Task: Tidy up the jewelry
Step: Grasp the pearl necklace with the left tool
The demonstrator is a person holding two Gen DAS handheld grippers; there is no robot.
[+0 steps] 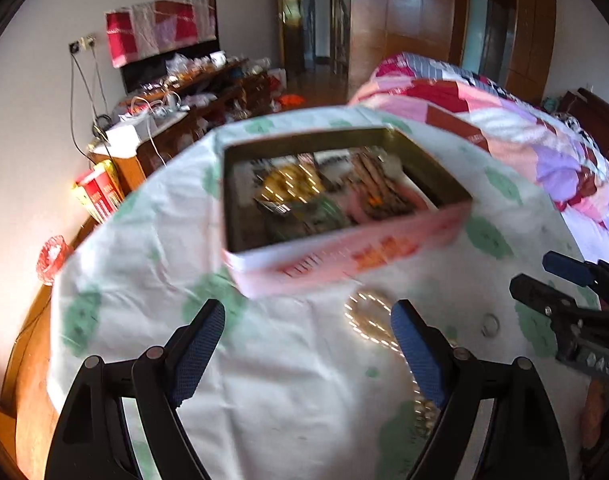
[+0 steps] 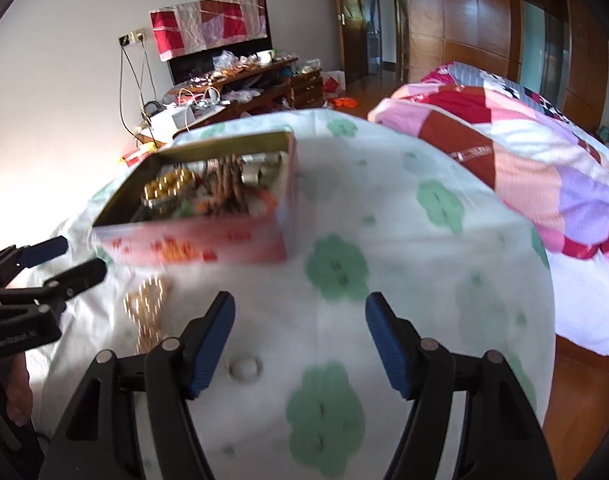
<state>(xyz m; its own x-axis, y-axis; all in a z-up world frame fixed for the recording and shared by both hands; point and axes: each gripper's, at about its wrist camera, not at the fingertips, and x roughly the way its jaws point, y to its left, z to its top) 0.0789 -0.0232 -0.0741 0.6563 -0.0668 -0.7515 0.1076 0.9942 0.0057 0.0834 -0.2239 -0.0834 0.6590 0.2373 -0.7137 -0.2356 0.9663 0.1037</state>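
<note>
The left gripper [image 1: 308,344] fills the bottom of its own wrist view, its two blue-padded fingers [image 1: 196,350] spread wide with nothing between them. In the right wrist view it enters from the left edge, also spread. The right gripper [image 2: 300,340] sits at the bottom of its own view, jaws apart and empty, and pokes in from the right edge of the left view.

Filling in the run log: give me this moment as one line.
left gripper: open, empty | right gripper: open, empty | tin: open, holds jewelry | gold chain, ring: on tablecloth
</note>
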